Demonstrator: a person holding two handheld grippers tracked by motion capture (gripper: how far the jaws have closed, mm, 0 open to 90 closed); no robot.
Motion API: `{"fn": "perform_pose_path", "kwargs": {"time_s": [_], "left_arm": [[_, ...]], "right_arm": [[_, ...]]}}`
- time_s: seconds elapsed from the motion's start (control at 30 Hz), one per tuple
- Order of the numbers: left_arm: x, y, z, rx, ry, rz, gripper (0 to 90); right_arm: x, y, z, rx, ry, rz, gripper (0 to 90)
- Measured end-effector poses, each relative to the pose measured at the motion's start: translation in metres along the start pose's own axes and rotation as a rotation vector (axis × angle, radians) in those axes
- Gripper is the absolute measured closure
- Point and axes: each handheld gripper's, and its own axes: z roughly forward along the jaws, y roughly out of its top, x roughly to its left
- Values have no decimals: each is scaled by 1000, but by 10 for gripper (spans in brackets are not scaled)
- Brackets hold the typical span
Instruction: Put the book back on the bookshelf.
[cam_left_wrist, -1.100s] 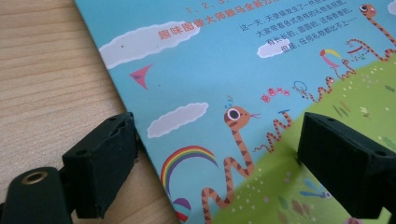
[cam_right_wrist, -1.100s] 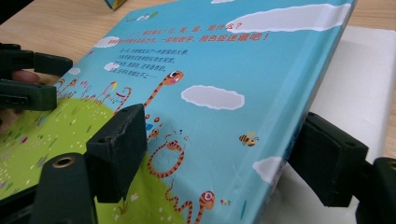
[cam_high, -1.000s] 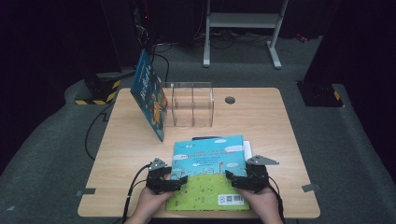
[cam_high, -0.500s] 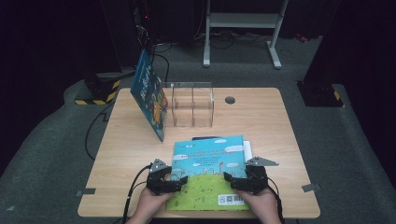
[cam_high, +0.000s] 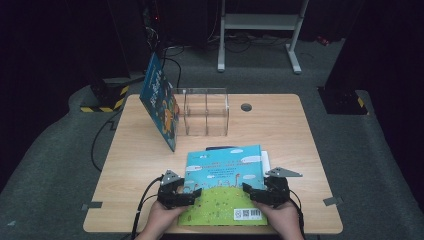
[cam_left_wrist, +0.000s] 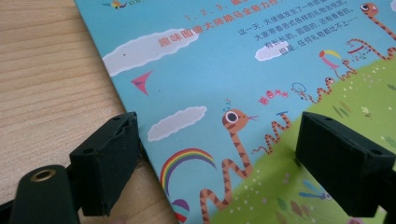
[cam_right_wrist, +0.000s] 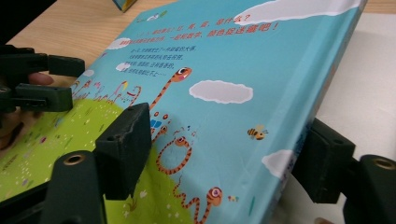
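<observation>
Item: blue-and-green picture book (cam_high: 226, 187), flat on wooden surface (cam_high: 290, 135), unshelved; right claw (cam_right_wrist: 219, 161) closing astride its edge, left claw (cam_left_wrist: 224, 163) wide; clear acrylic rack (cam_high: 206, 112) awaits.

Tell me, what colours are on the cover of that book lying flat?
Sky blue above, grass green below; clearest in the high view, book.

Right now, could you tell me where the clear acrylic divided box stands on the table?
In the high view, the clear acrylic divided box stands at the far middle of the wooden table, right of the upright blue picture book.
</observation>
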Motion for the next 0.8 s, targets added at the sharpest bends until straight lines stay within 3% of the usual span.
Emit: {"fn": "perform_pose_path", "kwargs": {"time_s": [0.27,0.5,0.8], "left_arm": [[0,0,0,-3,-5,0,143],[2,-1,1,9,-27,-37,135],[3,0,2,14,-37,-38,128]], "right_arm": [[-1,-2,-5,-6,8,-6,320],[-1,-5,-9,-18,12,-14,347],[1,-6,-11,-31,-1,-41,350]]}}
